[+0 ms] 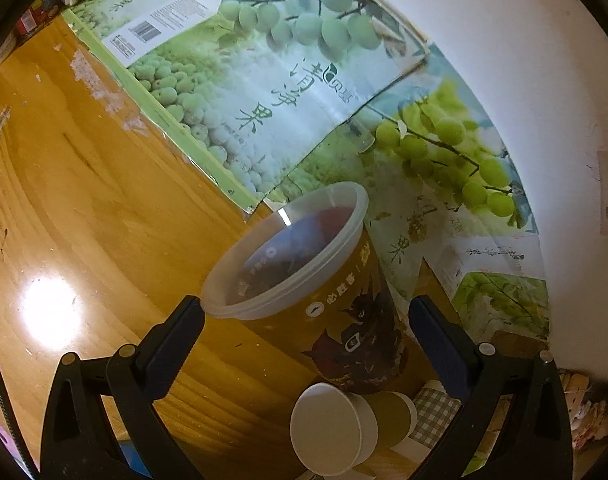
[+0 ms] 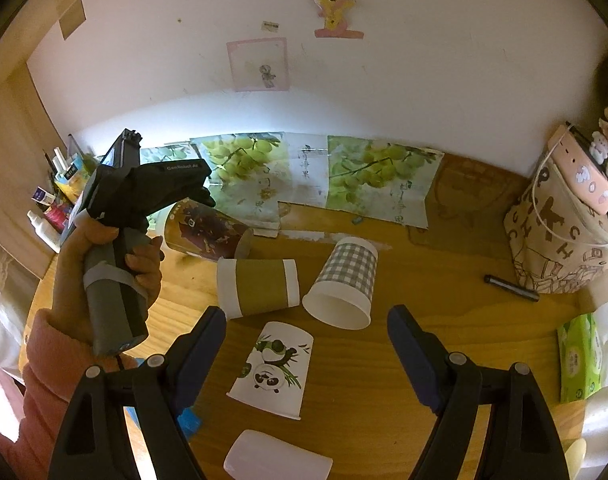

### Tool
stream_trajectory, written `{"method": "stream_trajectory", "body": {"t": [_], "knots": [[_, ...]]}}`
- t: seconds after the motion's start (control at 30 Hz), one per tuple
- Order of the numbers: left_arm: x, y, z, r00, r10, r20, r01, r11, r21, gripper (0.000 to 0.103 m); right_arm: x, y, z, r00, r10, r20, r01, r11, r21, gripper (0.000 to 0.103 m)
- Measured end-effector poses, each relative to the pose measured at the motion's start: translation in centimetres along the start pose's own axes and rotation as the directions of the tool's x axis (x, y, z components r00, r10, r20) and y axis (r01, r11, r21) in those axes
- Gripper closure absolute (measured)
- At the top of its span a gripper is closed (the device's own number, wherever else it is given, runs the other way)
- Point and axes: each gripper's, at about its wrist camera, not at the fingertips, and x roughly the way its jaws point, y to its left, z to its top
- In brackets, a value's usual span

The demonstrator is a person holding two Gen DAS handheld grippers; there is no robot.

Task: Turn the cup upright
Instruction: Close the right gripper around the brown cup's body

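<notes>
— Where do we stand with the tall clear plastic cup with the yellow-and-dark printed sleeve (image 1: 335, 300)?

— We have it lying tilted on the glossy wooden table (image 1: 84, 220), its frosted rim raised toward the left wrist camera and its base down among the other cups, near the flattened green-grape cardboard (image 1: 264, 92) along the wall. The right wrist view shows the same cup (image 2: 206, 232) on its side, just past the left gripper's body.

— And the left gripper (image 1: 305, 316)?

— Spread wide, one finger on each side of the cup. The left fingertip (image 1: 190, 306) looks to be touching the rim; the right one stands apart from the sleeve. Nothing is clamped yet (so we judge this as the reach, just short of the grasp).

— The right gripper (image 2: 305, 328)?

— Also released, hanging above the table with nothing between its fingers, over a scatter of cups: a brown-banded white paper cup (image 2: 258, 288) on its side, a grey-checked paper cup (image 2: 343, 284) on its side with mouth toward us, a panda-printed white paper cup (image 2: 274, 368) and a pale translucent plastic cup (image 2: 276, 460) nearest the lens.

— What does the next move call for?

— We reckon we must centre the fingers on the sleeve below the rim, close gently on the thin plastic, then lift and turn it mouth-up, clear of the brown-banded cup crowding its base.
</notes>
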Motion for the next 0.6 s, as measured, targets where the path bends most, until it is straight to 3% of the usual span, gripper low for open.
{"method": "stream_trajectory", "body": {"t": [0.1,0.33,0.6], "knots": [[0.9,0.4,0.0,1.0,0.007,-0.01,-0.007,1.0,-0.018,0.003,0.2,-0.2,-0.1,1.0,-0.01,-0.004,0.01,1.0,0.002,0.019],[1.6,0.3,0.2,0.998,-0.052,-0.031,0.051,0.998,-0.045,0.013,0.4,-0.5,-0.1,1.0,-0.019,-0.012,0.019,1.0,0.017,0.019],[1.9,-0.3,0.6,0.996,-0.088,-0.03,0.087,0.995,-0.051,0.017,0.4,-0.8,-0.3,0.999,-0.031,-0.014,0.031,0.999,0.039,0.019]]}}
